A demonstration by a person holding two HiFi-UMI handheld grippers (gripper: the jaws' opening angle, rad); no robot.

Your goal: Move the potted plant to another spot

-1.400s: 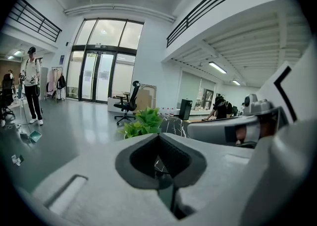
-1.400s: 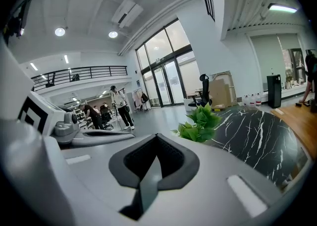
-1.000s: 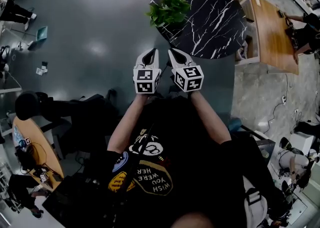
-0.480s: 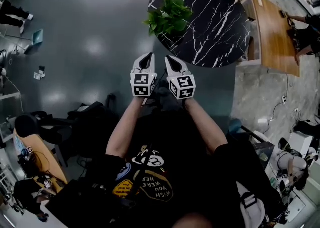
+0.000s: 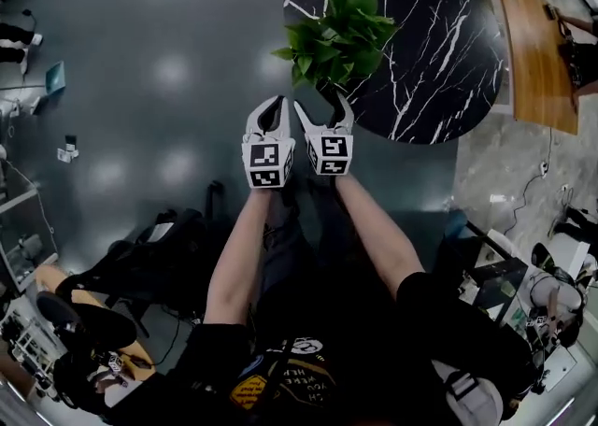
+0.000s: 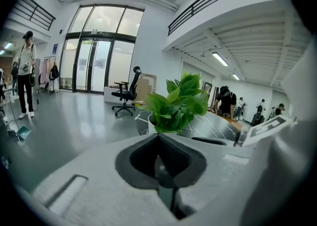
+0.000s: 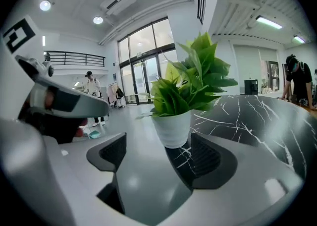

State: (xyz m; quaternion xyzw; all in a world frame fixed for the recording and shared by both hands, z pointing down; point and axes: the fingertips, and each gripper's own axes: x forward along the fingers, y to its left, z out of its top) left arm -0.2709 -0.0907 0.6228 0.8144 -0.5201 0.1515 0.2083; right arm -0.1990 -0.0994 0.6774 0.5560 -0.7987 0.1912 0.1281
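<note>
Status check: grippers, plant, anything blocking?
Left gripper shut, empty. Right gripper fingers opening, nothing gripped. Green potted plant in white pot upright on black marble round table, just ahead. Nothing in between.

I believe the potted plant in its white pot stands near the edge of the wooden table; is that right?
Not quite: the potted plant in its white pot stands near the edge of the black marbled table, as the right gripper view shows.

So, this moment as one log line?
stage: pre-grasp | right gripper: jaws opening, nothing between | left gripper: jaws shut | potted plant: untouched on table
</note>
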